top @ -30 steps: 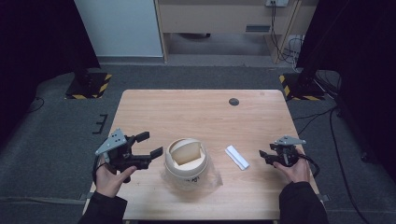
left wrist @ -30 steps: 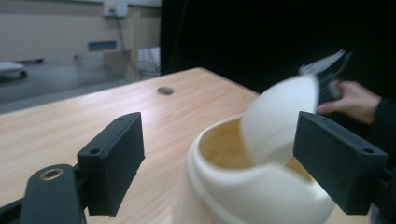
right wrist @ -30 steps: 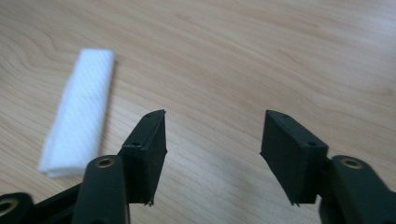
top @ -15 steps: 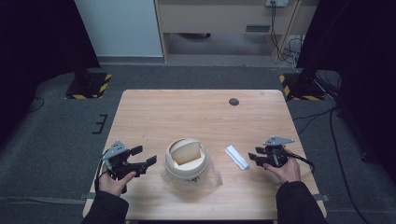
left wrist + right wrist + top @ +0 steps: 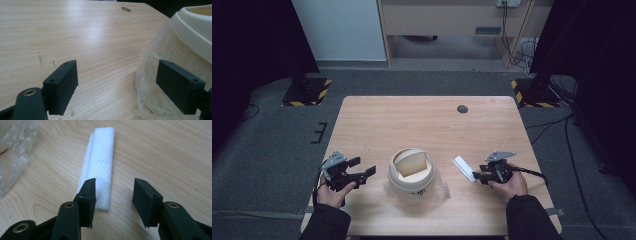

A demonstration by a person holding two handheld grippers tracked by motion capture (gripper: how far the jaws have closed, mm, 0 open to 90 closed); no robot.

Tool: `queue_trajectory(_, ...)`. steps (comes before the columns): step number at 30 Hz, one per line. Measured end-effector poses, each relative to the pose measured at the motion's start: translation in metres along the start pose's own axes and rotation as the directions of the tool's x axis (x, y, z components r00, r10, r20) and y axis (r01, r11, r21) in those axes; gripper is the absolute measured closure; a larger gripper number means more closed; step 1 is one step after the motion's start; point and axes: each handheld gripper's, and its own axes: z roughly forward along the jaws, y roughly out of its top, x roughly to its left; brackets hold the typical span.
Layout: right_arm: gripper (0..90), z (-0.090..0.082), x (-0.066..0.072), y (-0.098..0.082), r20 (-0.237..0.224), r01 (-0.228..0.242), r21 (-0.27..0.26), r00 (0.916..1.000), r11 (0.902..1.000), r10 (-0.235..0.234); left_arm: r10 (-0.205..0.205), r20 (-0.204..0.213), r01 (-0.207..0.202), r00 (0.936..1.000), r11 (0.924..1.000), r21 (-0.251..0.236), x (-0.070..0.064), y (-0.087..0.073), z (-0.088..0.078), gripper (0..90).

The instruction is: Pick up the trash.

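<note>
White folded textured cloth strip (image 5: 463,168) lies lower right of centre on the light wooden table (image 5: 422,125). Right gripper (image 5: 479,177) at its near end, jaws just closing, half apart, not pressing. Cream plastic bin in clear bag (image 5: 411,170) centre-bottom. Left gripper (image 5: 363,167) wide apart, empty. Grey carpet floor (image 5: 272,145), dark curtains (image 5: 252,40) at the sides.

No readable text, label, brand or number in any view; sole sign-like marking: yellow-black hazard stripes on two floor stand bases (image 5: 307,89), at 10 and 2 o'clock from table (image 5: 412,120), carrying no letters
</note>
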Motion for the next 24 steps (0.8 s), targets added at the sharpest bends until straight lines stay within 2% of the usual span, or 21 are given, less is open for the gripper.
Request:
queue_trajectory(6,61.1,0.0011,0.0030,-0.0018,-0.009,0.005,0.003,0.9999,1.0000,-0.005,-0.012,-0.005,0.012,0.9999,0.9999,0.003,0.0011,-0.0005,-0.0003,17.3)
queue_trajectory(15,77.0,0.0013,0.0064,-0.0030,-0.038,-0.011,0.001,0.9992,0.9999,0.011,-0.016,-0.007,0.016,0.9999,0.9999,0.005,0.0015,-0.0005,0.0002,17.5)
queue_trajectory(20,86.5,-0.0016,0.0063,-0.0028,-0.026,-0.006,-0.029,0.9996,0.9995,0.006,-0.022,-0.016,0.022,0.9996,0.9997,0.006,0.0023,-0.0007,-0.0002,17.9)
queue_trajectory(23,87.2,-0.0043,0.0049,-0.0021,-0.016,0.004,-0.047,0.9999,0.9989,-0.004,-0.023,-0.018,0.023,0.9996,0.9997,0.003,0.0026,-0.0005,-0.0006,18.0)
queue_trajectory(24,87.5,-0.0075,0.0034,-0.0011,-0.008,0.010,-0.070,0.9999,0.9975,-0.011,-0.023,-0.018,0.023,0.9996,0.9997,0.003,0.0026,-0.0005,-0.0006,18.0)
